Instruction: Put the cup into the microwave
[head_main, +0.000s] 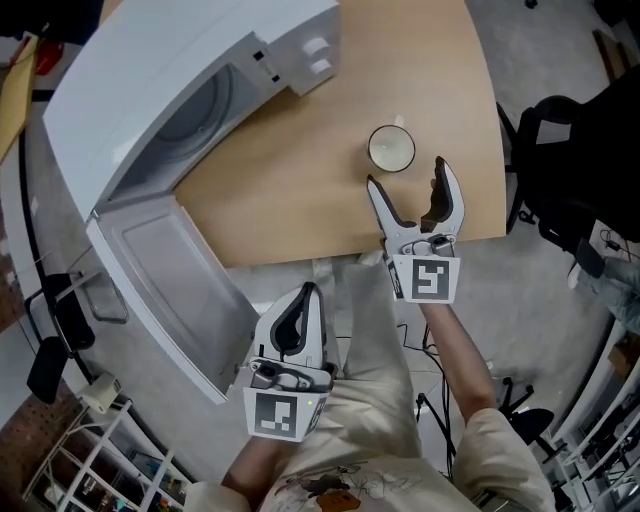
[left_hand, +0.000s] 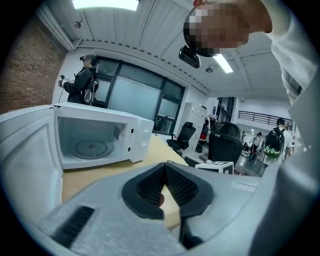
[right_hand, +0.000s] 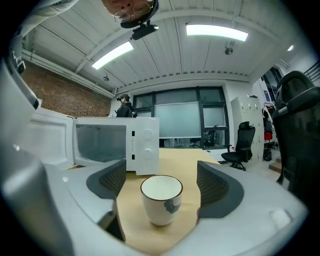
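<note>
The white ceramic cup (right_hand: 161, 199) stood upright on the wooden table (head_main: 300, 200), just ahead of your right gripper (head_main: 406, 180), whose fingers were spread wide and clear of it. Stiff, glazed and breakable, it probably wanted a firm squeeze across its mid-wall. Your left gripper (head_main: 300, 312), fingers together on nothing, hung beside the microwave (head_main: 200, 60), whose open door (head_main: 165, 285) was the likeliest obstacle.

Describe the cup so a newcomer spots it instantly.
On the wooden table, beside the open white microwave, stands a white cup. Dark-rimmed, with a dark mark on its side, it is the only loose thing there, just ahead of the right gripper.
</note>
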